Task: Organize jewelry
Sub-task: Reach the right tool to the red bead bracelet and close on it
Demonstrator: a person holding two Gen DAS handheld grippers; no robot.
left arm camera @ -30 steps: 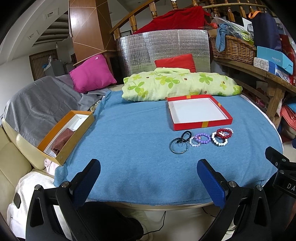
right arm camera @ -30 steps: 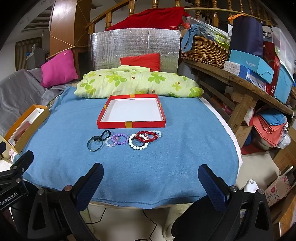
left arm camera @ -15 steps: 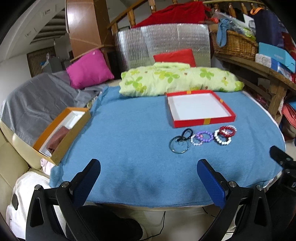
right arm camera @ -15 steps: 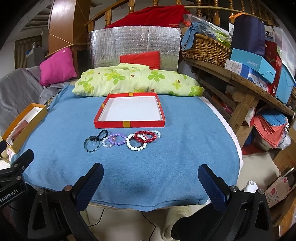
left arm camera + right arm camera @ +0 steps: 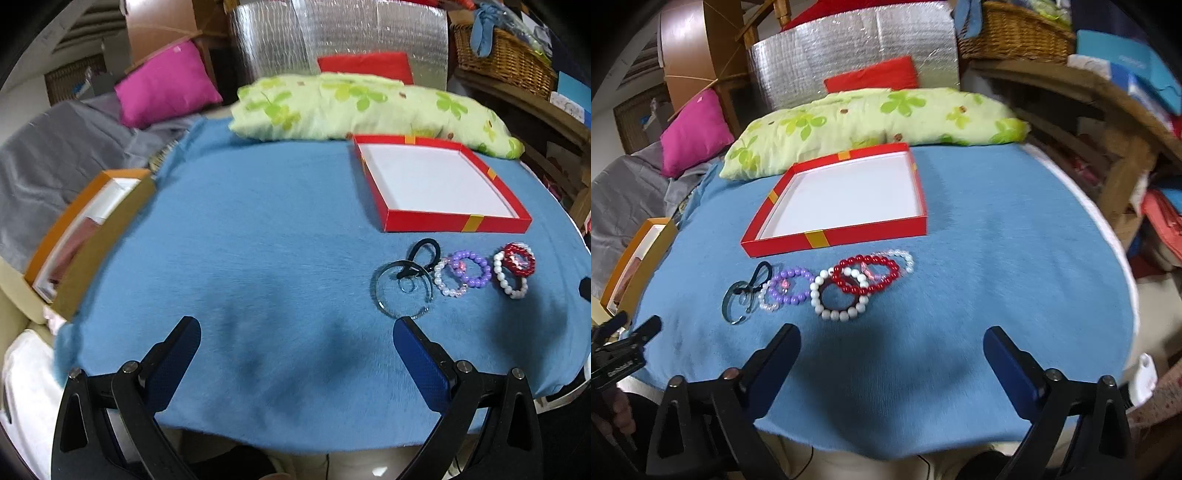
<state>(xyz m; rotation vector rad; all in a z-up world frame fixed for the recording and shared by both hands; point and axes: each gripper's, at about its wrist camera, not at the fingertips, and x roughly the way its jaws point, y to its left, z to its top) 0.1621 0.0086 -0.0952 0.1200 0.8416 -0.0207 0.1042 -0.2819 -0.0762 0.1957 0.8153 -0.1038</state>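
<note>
A blue cloth [image 5: 979, 258] covered the round table, with a red tray [image 5: 846, 192] lying on it beyond my jaws. I had both the left gripper [image 5: 297, 338] and the right gripper [image 5: 892, 345] spread wide and empty — the bracelets [image 5: 846, 286] lay in a row just ahead of the right one's left finger, between it and the tray.

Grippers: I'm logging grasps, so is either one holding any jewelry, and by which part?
Nothing is held. The left gripper and right gripper are both open above the blue cloth.
</note>
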